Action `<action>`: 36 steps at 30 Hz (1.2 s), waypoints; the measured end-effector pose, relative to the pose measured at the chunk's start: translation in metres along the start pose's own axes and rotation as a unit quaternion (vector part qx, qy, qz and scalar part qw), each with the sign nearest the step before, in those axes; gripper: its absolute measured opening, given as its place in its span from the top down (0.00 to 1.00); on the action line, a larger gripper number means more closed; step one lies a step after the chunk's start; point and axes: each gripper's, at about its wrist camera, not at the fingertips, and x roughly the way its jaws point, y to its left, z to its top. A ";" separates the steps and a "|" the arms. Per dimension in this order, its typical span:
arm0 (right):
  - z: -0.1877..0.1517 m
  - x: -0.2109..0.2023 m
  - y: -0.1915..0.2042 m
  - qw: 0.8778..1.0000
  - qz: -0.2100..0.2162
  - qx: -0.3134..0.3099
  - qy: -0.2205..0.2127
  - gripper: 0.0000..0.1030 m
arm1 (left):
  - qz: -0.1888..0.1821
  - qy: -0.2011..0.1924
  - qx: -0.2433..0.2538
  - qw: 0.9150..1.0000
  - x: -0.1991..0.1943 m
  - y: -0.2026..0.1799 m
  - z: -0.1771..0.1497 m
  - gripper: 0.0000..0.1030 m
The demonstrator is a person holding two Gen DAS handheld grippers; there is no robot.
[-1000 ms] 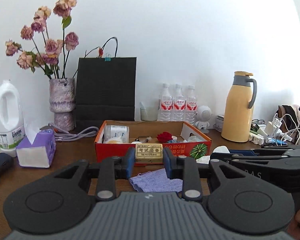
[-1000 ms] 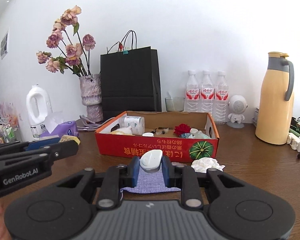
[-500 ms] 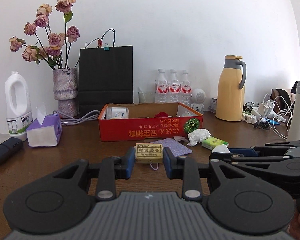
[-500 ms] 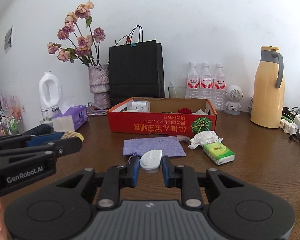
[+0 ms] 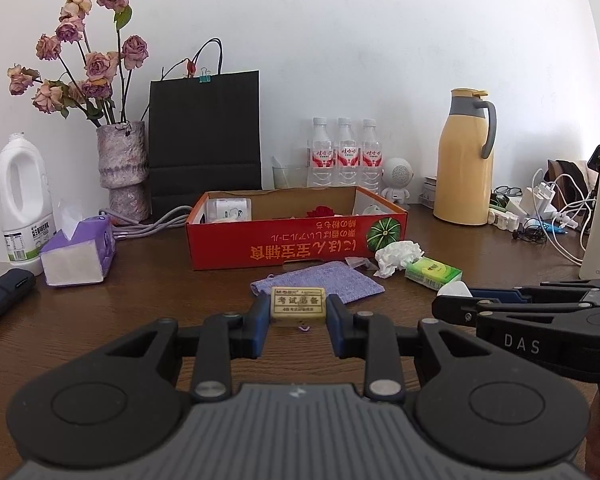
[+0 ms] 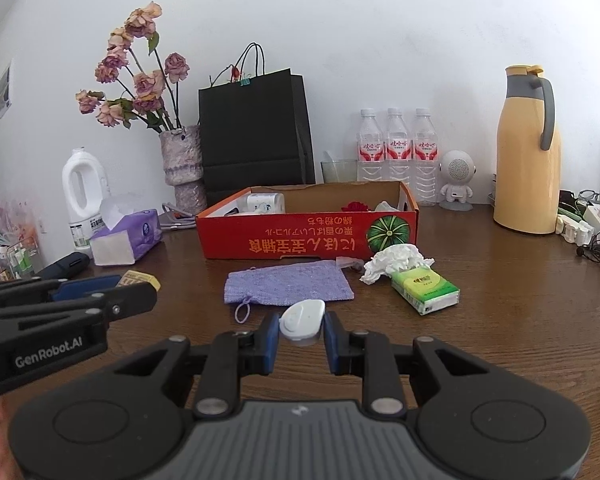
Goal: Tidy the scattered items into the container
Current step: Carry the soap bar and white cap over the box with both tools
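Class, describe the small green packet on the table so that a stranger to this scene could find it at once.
Start at the red cardboard box in the middle of the brown table. Just in front of its right corner, with the melon picture, lies a crumpled white tissue. The green packet touches it on the right: the only flat, bright green rectangle there.

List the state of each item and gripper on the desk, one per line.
left gripper: shut on the eraser
right gripper: shut on the white gadget
red box: open-topped, partly filled
purple pouch: lying flat
crumpled tissue: loose on the desk
green tissue pack: lying flat
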 end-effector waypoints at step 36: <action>0.246 0.304 -0.100 0.965 0.075 0.079 0.239 0.78 | -0.060 0.210 -0.058 0.974 0.331 0.089 0.188 0.70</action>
